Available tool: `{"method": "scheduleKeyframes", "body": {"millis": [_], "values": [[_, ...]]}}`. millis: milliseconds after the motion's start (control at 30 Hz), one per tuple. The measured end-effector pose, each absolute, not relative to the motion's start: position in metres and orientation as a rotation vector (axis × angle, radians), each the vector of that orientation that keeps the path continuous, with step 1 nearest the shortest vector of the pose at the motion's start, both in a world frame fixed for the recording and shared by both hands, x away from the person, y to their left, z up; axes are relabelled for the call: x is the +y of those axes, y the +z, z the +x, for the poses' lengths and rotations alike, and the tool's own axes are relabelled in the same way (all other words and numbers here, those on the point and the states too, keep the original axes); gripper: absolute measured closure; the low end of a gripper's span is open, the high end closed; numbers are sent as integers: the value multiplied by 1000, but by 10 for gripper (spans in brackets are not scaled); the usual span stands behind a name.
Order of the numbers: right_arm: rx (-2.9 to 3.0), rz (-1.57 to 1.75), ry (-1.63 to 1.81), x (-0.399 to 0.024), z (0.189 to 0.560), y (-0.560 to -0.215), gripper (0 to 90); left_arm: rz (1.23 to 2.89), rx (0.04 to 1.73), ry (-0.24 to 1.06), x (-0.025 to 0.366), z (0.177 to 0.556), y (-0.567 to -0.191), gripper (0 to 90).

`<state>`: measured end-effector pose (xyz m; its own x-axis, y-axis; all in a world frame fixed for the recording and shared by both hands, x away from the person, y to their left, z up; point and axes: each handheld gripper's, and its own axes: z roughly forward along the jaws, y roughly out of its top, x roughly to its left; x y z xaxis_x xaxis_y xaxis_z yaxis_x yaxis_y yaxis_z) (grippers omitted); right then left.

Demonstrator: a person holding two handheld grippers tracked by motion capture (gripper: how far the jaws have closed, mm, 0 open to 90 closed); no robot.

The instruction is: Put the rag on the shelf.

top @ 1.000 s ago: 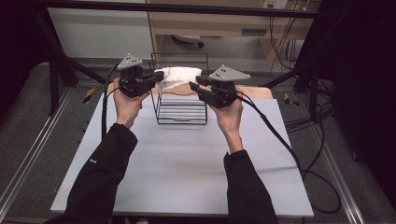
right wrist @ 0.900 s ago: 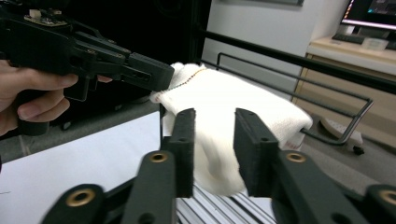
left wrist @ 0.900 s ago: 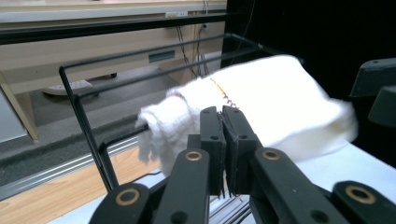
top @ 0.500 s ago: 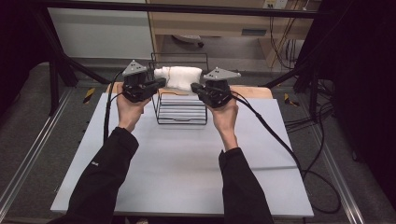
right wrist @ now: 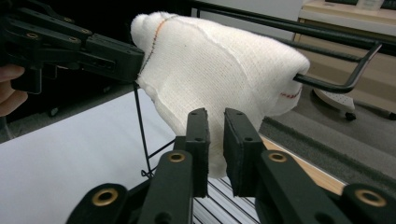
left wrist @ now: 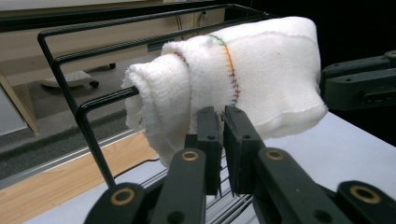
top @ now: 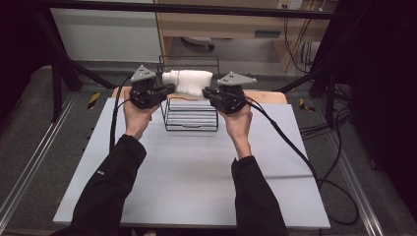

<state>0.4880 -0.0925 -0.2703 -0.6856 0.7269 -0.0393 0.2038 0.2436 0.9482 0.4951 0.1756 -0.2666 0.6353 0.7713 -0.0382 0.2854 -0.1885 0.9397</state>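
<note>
A folded white towel (top: pixel 189 81) with coloured stitching hangs over the top rail of a black wire rack (top: pixel 189 129). My left gripper (top: pixel 172 88) is at the towel's left end and my right gripper (top: pixel 205 92) is at its right end. In the left gripper view the left gripper (left wrist: pixel 222 116) has just parted to a thin slit with nothing in it, below the towel (left wrist: pixel 261 74). In the right gripper view the right gripper (right wrist: pixel 216 116) has just been opening. The towel's (right wrist: pixel 210 70) lower edge shows in the narrow gap, and the pads do not press on it.
The rack stands at the back of a white table top (top: pixel 187 172), with a wooden strip (top: pixel 265 97) behind it. Cables (top: pixel 290 142) trail off to the right. Black frame posts (top: pixel 59 78) stand at both sides, and the near half of the table is bare.
The towel, bunched between the two grippers a second ago, now lies stretched along the rack's top rail. The right gripper has drawn back slightly to the right, while the left has barely moved.
</note>
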Motion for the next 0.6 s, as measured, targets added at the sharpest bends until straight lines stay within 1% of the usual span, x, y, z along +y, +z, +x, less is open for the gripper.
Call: {"method": "scheduleKeyframes", "body": {"millis": [67, 133, 233, 433, 600], "values": [[2045, 841, 1461, -96, 484, -267, 742, 1761, 855, 553, 178, 492, -265, 818], [2052, 839, 1471, -99, 478, -263, 673, 1765, 851, 552, 180, 488, -265, 793], [2073, 833, 1492, -104, 470, -259, 542, 1770, 843, 556, 185, 480, -267, 712], [2100, 864, 1497, -114, 461, -261, 303, 1789, 850, 520, 198, 468, -281, 502], [2127, 887, 1491, -129, 456, -275, 165, 1821, 864, 504, 206, 461, -300, 307]]}}
